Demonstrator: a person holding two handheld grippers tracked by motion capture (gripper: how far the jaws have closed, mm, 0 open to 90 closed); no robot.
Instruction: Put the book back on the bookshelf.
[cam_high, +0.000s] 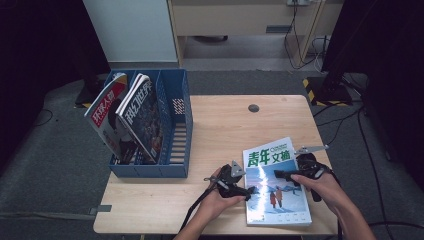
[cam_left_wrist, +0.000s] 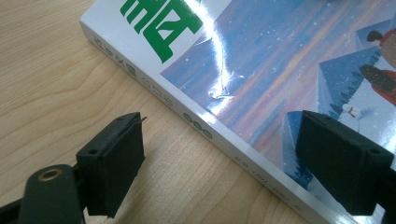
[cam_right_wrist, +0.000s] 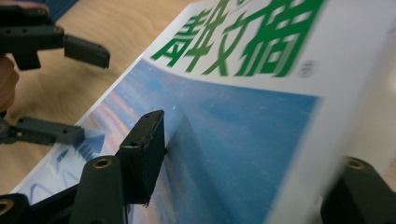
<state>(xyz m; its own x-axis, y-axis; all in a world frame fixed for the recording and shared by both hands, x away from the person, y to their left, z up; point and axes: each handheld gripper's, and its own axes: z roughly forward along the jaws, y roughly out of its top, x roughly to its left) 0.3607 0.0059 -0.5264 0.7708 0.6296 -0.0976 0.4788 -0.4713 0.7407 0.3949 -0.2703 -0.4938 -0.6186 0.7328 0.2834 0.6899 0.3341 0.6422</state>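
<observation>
I have the wooden table (cam_high: 220, 130) in front of me, with a blue file rack (cam_high: 175, 125) at its left rear that already holds two magazines (cam_high: 130, 117) upright. My guess is that I am starting to pick up the third one to file it beside them. That magazine (cam_high: 276, 182), with green title lettering and a snowy blue cover, lies flat near the front right corner.

My left gripper (cam_high: 243, 189) sits at the magazine's spine edge, jaws spread apart and holding nothing: in its own view one pad rests over the bare wood and the other over the cover. My right gripper (cam_high: 282, 174) reaches over the cover from the opposite side, also spread wide, straddling the far edge. Next, I think, I need one jaw worked under an edge before closing.
</observation>
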